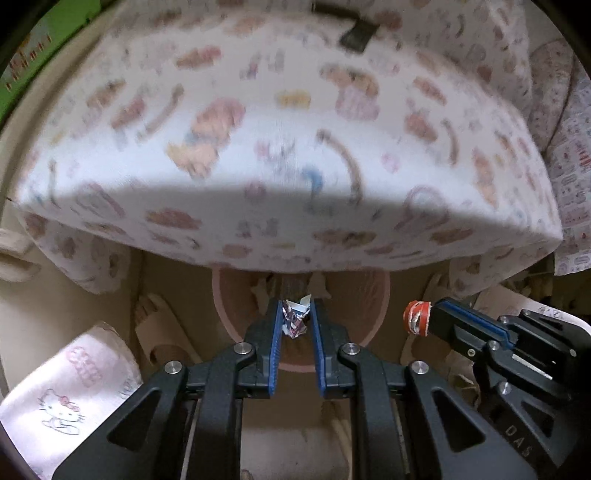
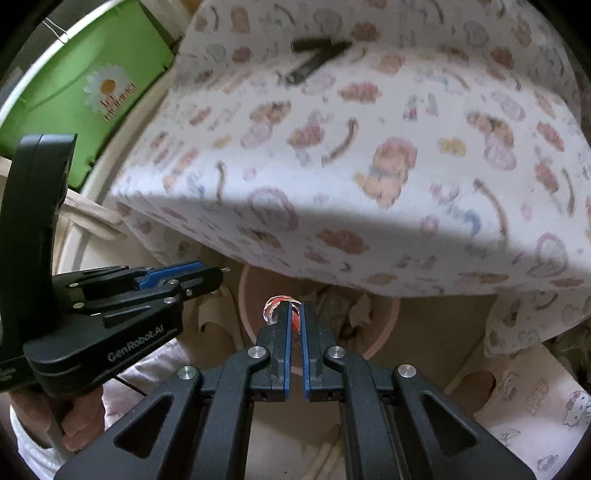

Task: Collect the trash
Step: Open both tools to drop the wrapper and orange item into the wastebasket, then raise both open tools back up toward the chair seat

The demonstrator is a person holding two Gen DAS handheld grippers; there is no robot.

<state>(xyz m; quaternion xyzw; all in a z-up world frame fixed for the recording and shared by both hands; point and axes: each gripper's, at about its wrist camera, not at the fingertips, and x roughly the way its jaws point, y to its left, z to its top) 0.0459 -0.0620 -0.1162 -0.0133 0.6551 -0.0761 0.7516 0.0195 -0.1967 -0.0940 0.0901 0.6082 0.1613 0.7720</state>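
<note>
My left gripper (image 1: 295, 317) is shut on a crumpled white and purple wrapper (image 1: 294, 320) and holds it over a pink bin (image 1: 373, 306) on the floor below the bed edge. My right gripper (image 2: 294, 317) is shut on a crumpled red and white wrapper (image 2: 275, 304), also above the pink bin (image 2: 384, 325). In the left wrist view the right gripper (image 1: 434, 319) shows at the right with the red wrapper (image 1: 417, 317) at its tip. In the right wrist view the left gripper (image 2: 207, 277) shows at the left.
A bed (image 1: 288, 129) with a patterned white sheet fills the upper half of both views; a dark flat object (image 1: 356, 35) lies on it. Beige slippers (image 1: 159, 332) and a Hello Kitty cloth (image 1: 70, 398) lie on the floor. A green box (image 2: 85, 88) stands at the far left.
</note>
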